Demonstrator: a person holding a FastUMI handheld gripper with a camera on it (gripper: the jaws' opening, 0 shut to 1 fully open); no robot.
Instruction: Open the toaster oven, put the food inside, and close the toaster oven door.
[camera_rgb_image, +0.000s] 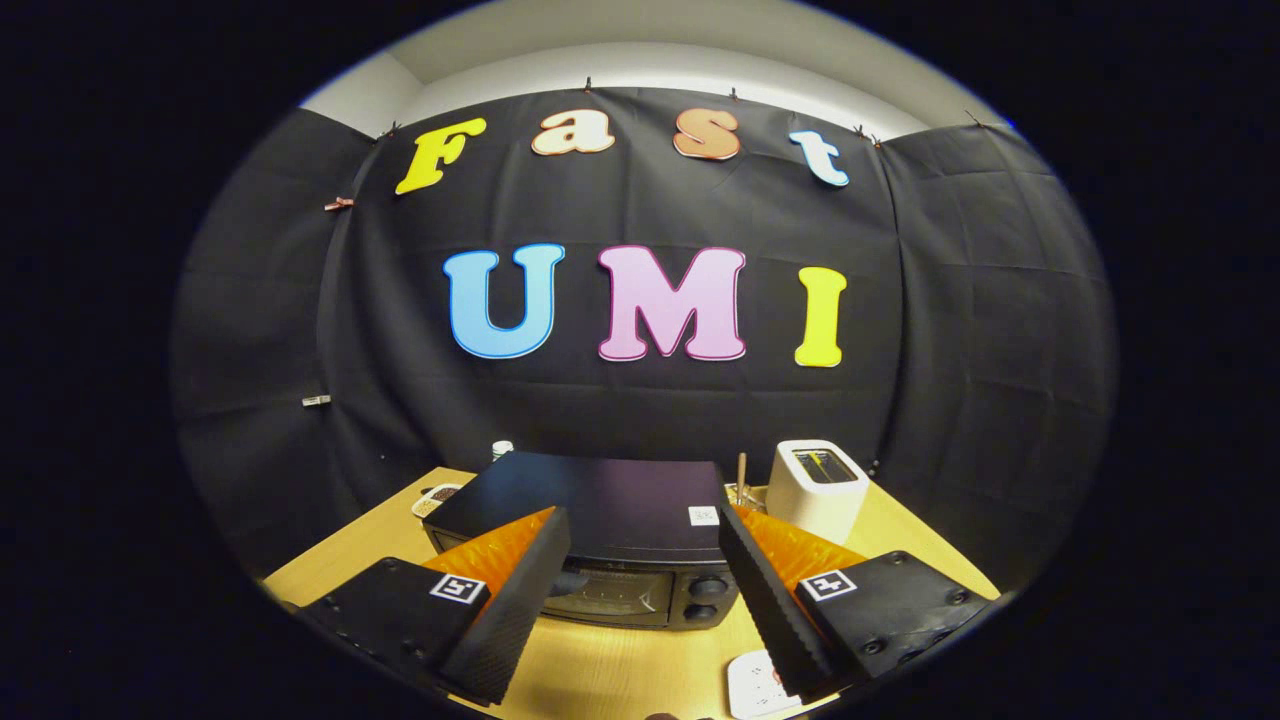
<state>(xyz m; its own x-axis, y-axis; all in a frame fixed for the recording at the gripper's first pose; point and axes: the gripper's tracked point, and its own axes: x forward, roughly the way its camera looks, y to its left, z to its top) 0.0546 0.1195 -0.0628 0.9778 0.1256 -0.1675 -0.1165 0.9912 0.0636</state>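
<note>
A pair of tongs (645, 590) hangs open above a pale wooden bench (620, 675) inside a booth, its 2 fingers spread wide and holding nothing. Between and just beyond the fingers sits the toaster oven (600, 530), a dark, flat-topped box near the middle of the bench, its glass door (610, 592) closed and facing the tongs. 2 round knobs (706, 598) stand one above the other at the right of the oven's front, and a small pale sticker (703, 515) marks the right side of its top. A white toaster (817, 488) with a slot in its top stands behind and to the right of the oven, near the bench's back edge. Between the 2 appliances a thin wooden stick (741, 478) rises upright from a small holder too small to make out. At the oven's left rear corner lies a small shallow dish (436, 497) with something dark in it, and a white-capped bottle (502, 449) peeks up behind the oven. On the near edge of the bench, under the right finger, rests a flat white object (752, 685), partly hidden. Black cloth (960, 300) hangs as the booth's wall on 3 sides, clipped along its top edge, with a pale wall and ceiling (640, 40) above it.
</note>
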